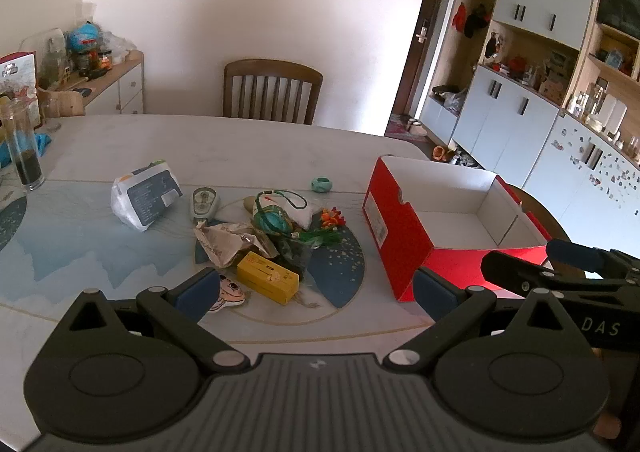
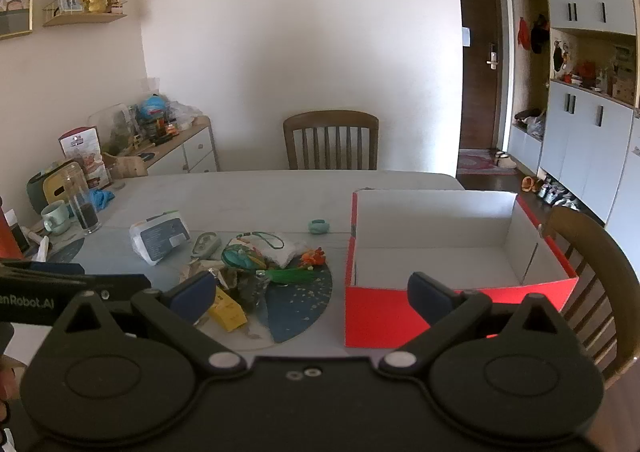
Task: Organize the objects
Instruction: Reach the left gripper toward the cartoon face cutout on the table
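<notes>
Pale tabletop fills both views, with one wooden chair behind it and white cabinets along the far side of the room. I take the red box as my landmark: one box, lid off, white inside, nothing in it that I can see.

Beside the box on its pile-facing wall lies the clutter I am to sort. I count one yellow carton at the near edge of the heap, one crumpled foil wrapper next to it, one white pouch farthest from the box, one oval white gadget between pouch and heap, one small teal ring behind the heap, one teal beaded ornament in the middle, and one orange trinket nearest the box.

My left gripper hangs over the near edge of the heap, jaws spread wide, nothing between them. My right gripper hovers in front of the box, likewise wide and bare.

I judge nothing is packed yet; this is the first reach. Next move, I think: drop the left jaws around the yellow carton, across its narrow side.
</notes>
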Available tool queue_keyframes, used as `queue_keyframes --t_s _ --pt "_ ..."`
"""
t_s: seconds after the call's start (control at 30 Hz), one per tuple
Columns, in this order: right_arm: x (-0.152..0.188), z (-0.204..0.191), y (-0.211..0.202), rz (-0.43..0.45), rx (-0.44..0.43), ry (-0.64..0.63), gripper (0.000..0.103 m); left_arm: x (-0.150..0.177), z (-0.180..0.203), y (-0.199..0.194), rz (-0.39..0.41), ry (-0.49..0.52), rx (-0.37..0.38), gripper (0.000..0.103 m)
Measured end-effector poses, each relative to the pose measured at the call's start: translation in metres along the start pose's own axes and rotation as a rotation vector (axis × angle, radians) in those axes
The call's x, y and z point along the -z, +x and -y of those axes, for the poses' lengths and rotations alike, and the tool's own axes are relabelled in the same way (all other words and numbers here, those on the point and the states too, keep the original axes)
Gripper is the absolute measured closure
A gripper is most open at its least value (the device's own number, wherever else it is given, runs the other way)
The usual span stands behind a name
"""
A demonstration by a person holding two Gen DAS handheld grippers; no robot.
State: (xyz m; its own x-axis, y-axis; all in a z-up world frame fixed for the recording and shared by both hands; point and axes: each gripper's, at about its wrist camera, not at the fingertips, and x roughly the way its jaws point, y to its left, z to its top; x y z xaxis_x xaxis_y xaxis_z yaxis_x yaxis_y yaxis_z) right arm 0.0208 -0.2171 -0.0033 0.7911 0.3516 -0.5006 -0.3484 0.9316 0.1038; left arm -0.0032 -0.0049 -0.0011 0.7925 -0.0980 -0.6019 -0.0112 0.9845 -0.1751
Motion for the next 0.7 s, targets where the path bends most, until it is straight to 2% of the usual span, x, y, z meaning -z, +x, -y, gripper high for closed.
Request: queue_keyframes --t_s 0.23,0.47,0.53,0.63,0.7 --pt "-0.001 -0.008 0.015 -0.021 -0.033 -0.003 0.001 -0.005 -0.015 0.006 0.016 -0.016 -0.007 0.0" --pt "-0.008 -0.026 0.046 -0.042 -0.056 -0.037 0.001 -0.019 -0.042 0.032 -0.002 -0.006 -0.006 0.0" --pt "-0.009 -0.036 0.06 -0.065 -0.069 -0.066 0.001 -0.022 -0.05 0.044 -0.02 0.003 -0.027 0.0" --pt "-0.01 -0.044 0.08 -0.108 -0.1 -0.073 0.001 -0.023 -0.062 0.06 -0.043 0.015 -0.015 0.0" --pt "-0.01 -0.045 0.093 -0.135 -0.091 -0.067 0.001 -0.019 -0.069 0.075 -0.066 0.054 -0.019 0.0"
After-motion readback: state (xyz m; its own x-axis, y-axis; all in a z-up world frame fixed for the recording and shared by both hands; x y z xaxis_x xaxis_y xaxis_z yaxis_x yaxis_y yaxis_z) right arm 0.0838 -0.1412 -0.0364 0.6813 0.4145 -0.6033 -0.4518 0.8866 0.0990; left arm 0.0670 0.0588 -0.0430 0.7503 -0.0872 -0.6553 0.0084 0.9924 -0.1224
